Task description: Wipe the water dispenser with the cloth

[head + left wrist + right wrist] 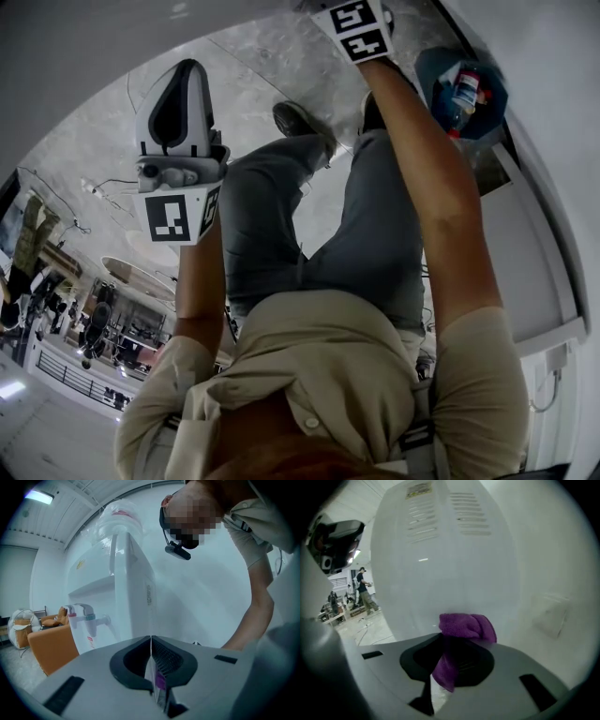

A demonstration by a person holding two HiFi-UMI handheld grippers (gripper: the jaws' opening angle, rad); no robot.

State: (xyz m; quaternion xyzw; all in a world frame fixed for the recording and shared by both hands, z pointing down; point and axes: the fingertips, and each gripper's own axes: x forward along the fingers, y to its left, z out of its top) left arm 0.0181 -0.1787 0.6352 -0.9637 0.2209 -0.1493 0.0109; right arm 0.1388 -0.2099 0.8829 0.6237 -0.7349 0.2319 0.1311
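I am pinching the purple cloth (466, 626) in my right claw (452, 644). A bunched fold is sticking out past the tips and a loose tail is hanging down between the jaws. That claw is pointing at a broad white panel of the water dispenser (445, 559), and the bunched end of the cloth is sitting right up against it. I cannot tell whether it is actually pressing on the surface. Rows of vent slots (464, 513) are showing high on the panel above the cloth. Off to the left, people (363, 590) are standing well away in the background.

I am holding my left claw (151, 639) pressed together, its two jaws meeting in a thin line. A small purple patch is showing low in that seam, and I cannot make out what it is. This claw is looking up at the dispenser from beside it, well apart from its wall. The two taps (86, 618) are jutting out on the left and the clear bottle (117, 515) is sitting upside down on top. An orange sofa (51, 648) is standing beyond the taps.

From the head view, I am reaching my right arm (431, 178) far forward, so only that claw's marker cube (358, 28) is showing at the top edge. A blue bin (492, 103) is standing on the grey floor (281, 56) just beside that arm.
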